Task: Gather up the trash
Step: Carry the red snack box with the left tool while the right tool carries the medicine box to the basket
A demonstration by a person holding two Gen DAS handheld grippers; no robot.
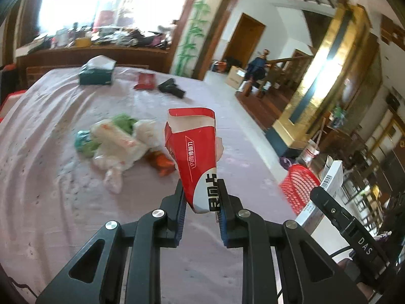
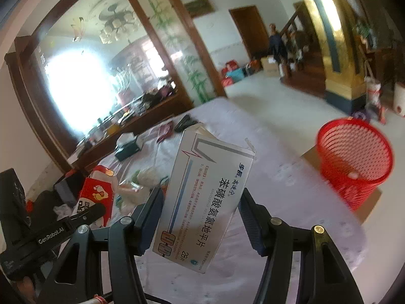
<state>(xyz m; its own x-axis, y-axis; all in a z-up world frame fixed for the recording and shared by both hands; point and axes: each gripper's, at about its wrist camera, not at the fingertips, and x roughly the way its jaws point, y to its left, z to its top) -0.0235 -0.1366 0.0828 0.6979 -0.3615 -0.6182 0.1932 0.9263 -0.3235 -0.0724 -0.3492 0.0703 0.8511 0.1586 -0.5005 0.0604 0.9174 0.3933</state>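
Observation:
My left gripper (image 1: 201, 190) is shut on the squashed lower end of a red and white carton (image 1: 195, 149), which it holds tilted above the cloth-covered table (image 1: 50, 177). The same carton shows at the lower left of the right wrist view (image 2: 93, 195). My right gripper (image 2: 201, 197) is shut on a white medicine box (image 2: 202, 197) with blue lines and black print, gripped across its width. That box also peeks in at the right edge of the left wrist view (image 1: 329, 177). A red mesh basket (image 2: 354, 167) stands to the right beyond the table's edge, empty as far as I can see.
On the table lie crumpled white and green plastic bags (image 1: 114, 139), an orange wrapper (image 1: 162, 163), a red packet (image 1: 144, 81), a black object (image 1: 172, 88) and a green tissue box (image 1: 96, 72). A cluttered wooden sideboard (image 1: 88, 50) stands behind. A person (image 2: 274, 43) is by the far stairs.

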